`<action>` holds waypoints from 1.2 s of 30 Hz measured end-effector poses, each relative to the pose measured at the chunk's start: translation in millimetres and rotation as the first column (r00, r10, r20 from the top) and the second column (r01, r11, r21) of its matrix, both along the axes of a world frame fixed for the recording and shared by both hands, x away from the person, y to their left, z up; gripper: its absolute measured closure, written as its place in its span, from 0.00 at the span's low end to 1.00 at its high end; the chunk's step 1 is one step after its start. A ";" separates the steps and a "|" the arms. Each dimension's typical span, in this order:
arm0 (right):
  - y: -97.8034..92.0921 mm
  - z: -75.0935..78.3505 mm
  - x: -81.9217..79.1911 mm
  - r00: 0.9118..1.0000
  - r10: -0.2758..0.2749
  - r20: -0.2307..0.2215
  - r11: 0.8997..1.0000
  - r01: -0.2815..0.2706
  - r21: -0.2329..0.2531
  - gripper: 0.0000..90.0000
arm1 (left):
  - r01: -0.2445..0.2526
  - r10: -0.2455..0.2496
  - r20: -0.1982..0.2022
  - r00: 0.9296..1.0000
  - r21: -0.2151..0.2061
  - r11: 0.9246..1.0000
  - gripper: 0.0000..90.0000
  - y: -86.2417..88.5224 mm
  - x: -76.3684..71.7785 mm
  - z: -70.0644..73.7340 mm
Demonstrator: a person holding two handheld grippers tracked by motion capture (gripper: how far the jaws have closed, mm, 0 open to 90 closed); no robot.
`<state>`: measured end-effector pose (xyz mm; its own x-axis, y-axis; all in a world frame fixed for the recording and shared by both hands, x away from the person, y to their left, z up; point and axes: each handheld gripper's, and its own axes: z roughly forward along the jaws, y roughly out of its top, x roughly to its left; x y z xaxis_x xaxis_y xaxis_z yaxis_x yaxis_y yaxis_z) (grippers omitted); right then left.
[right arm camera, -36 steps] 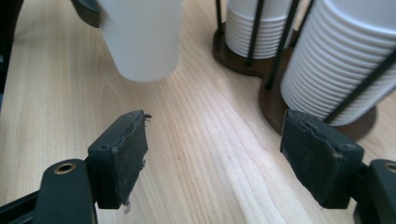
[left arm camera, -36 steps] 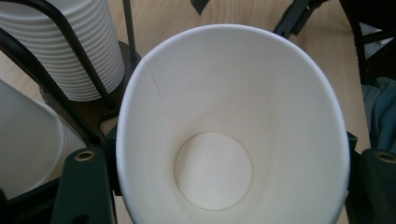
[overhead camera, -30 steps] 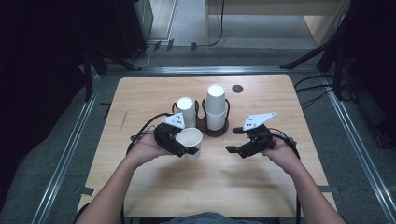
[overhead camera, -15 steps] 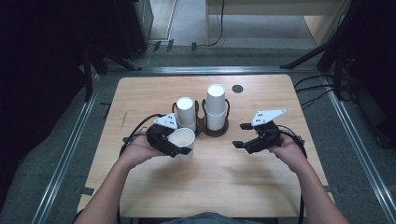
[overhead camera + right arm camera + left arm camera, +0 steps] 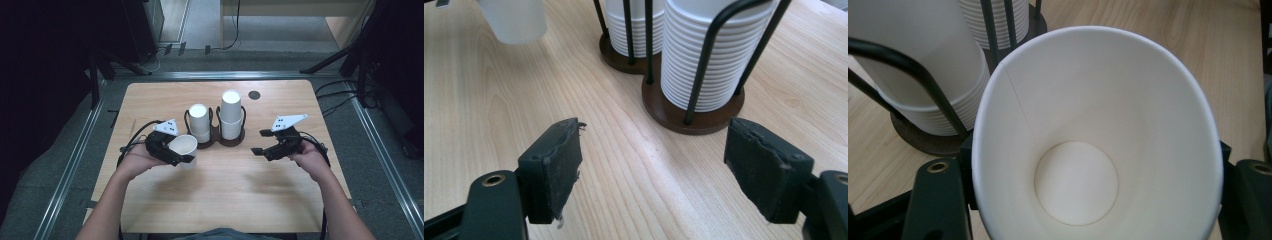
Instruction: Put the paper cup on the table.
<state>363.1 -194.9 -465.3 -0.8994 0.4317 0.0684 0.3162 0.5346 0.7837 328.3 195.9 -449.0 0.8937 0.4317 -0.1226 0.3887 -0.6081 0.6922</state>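
Note:
In my left gripper (image 5: 184, 152) sits a single white paper cup (image 5: 183, 146), mouth up and just left of the holder. Seen from the left gripper view, the cup (image 5: 1095, 135) is squeezed slightly oval between both jaws, and its inside is bare. A dark wire holder (image 5: 218, 138) at the table's middle carries two stacks of white cups: a shorter left stack (image 5: 199, 122) and a taller right stack (image 5: 231, 114). My right gripper (image 5: 258, 142) hovers right of the holder, open and holding nothing. In its view (image 5: 654, 165), the ribbed stack (image 5: 709, 55) stands just ahead.
A small black disc (image 5: 254, 95) lies on the wooden table (image 5: 225, 200) behind the holder, near the far edge. Cables trail from both grippers across the table. Metal rails run along the table's sides, and the dark floor lies beyond them.
My left gripper has carried the cup leftward, away from the holder. My right gripper has drifted slightly to the right and stays open.

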 end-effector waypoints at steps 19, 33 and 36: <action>-6.9 -4.3 6.6 0.999 -0.045 -0.007 0.999 0.045 -0.022 0.26 | -0.117 0.117 -0.013 0.993 0.012 0.993 0.32 44.5 11.1 -2.2; -6.7 -8.6 9.2 0.999 -0.049 -0.011 0.998 0.049 -0.044 0.26 | -0.225 0.225 -0.017 0.974 0.025 0.974 0.31 68.2 24.1 -9.9; -6.5 -9.4 9.3 0.999 -0.051 -0.018 0.997 0.050 -0.050 0.26 | -0.249 0.249 -0.014 0.968 0.031 0.968 0.31 70.3 27.2 -11.8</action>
